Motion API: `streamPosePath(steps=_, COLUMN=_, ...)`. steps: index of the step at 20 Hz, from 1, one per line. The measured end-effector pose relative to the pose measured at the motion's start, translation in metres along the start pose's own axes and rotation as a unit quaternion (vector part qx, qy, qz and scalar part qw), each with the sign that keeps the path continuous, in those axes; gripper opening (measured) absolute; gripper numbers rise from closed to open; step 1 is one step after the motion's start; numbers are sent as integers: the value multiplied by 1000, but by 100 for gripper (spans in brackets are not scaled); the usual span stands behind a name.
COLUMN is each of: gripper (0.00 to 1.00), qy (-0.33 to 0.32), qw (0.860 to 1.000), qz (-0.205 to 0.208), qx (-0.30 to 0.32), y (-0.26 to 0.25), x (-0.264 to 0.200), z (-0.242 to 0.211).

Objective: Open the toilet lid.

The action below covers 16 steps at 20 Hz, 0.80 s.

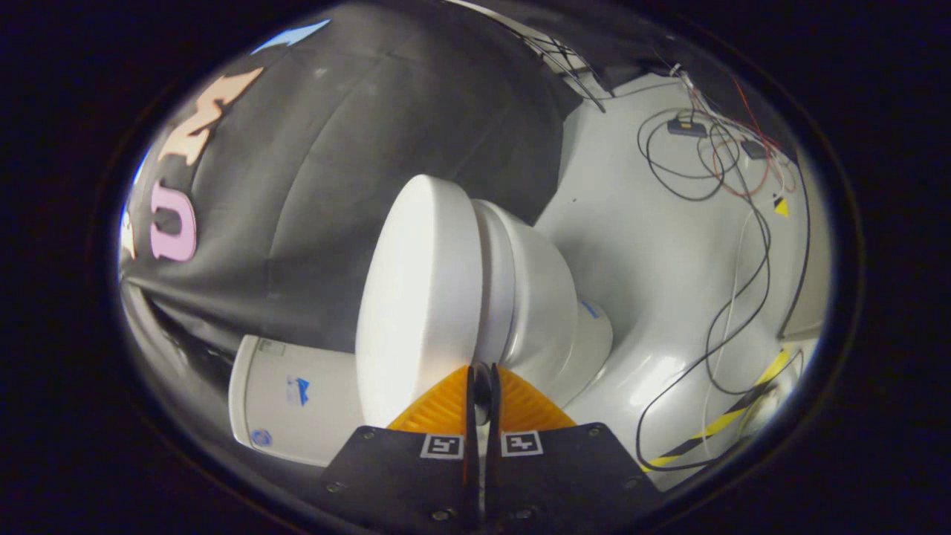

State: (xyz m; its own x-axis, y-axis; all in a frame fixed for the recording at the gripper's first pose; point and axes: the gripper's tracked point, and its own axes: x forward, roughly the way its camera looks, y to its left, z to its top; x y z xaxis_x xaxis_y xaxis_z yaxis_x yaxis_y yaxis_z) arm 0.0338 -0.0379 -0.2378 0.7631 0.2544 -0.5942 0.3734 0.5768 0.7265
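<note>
Tongs: the tongs (483, 383) have their two fingers drawn almost together, with a thin slit between them; their tips sit at the rim of the toilet lid (420, 297), at the seam between lid and seat. Whether both fingers press on the lid's edge cannot be told.
Toilet lid: white and rounded, directly ahead of the tongs at 12 o'clock, lying against the seat (496, 282).
Toilet bowl: the bowl (546, 297) lies at 1 o'clock from the fingertips, beside the seat.
Tank: the white tank (297, 397) sits at 9 o'clock from the tips, next to the lid.
Floor: the pale floor (654, 253) at 2 o'clock carries loose cables (743, 297) and yellow-black tape (732, 412).
</note>
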Motion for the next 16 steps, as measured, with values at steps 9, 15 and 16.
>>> streamPosePath(steps=9, gripper=4, qy=-4, qw=999, qz=-8, qx=-44, y=9, x=-9, z=-1)
streamPosePath(steps=15, gripper=4, qy=-13, qw=997, qz=-3, qx=-74, y=20, x=-16, z=0)
streamPosePath(steps=16, gripper=4, qy=-14, qw=997, qz=-1, qx=-73, y=23, x=-17, z=0)
